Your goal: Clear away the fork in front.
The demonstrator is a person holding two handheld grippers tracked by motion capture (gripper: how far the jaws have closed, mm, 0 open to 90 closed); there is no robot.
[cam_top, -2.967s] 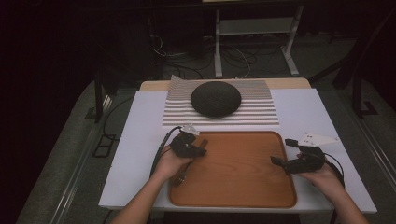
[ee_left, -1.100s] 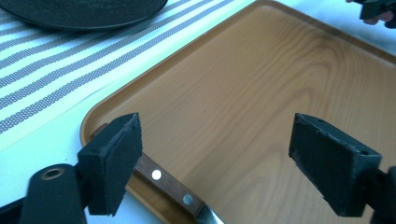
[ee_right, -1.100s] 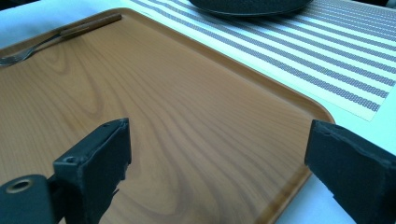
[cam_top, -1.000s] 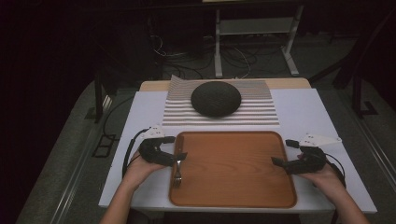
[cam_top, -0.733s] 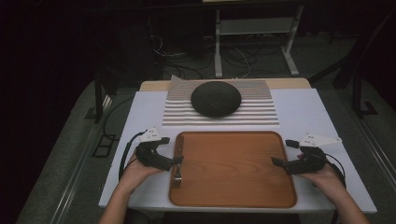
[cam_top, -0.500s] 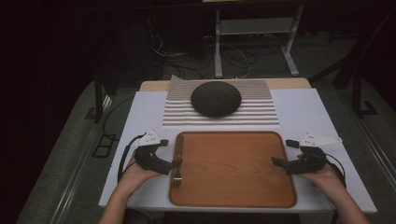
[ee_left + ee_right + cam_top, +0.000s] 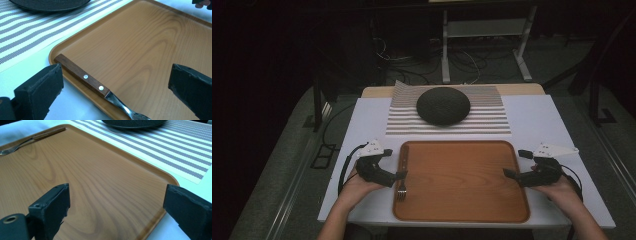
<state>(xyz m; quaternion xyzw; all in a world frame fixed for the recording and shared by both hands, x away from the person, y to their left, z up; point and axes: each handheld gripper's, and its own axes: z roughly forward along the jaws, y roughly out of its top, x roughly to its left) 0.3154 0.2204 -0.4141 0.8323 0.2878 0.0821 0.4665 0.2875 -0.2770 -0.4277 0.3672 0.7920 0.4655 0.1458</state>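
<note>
High view first: the fork (image 7: 402, 187) is seen lying along the left edge of the wooden tray (image 7: 462, 210), handle toward the far side and tines toward the near edge. Three seconds back the left gripper (image 7: 398, 176) was held over that corner of the tray; by a second ago it had been pulled off to the left with the fork left behind, and now it's parked just beside the tray's left rim, jaws spread and nothing between them. The right gripper (image 7: 510, 173) is held at the tray's right edge, same spot as in all the earlier shots. A dark round plate (image 7: 443, 105) is set on a striped placemat (image 7: 492, 120) beyond the tray, untouched.

Left gripper view: the jaws have just been opened wider, and they're shown spread with only air between them. The fork (image 7: 85, 77) is seen ahead, its wooden handle propped along the tray rim.

Right gripper view: jaws are spread wide over the tray's near corner, nothing pinched. The fork (image 7: 32, 140) is spotted way across at the far rim.

So the fork looks dropped off and let go, placement pretty much done.
</note>
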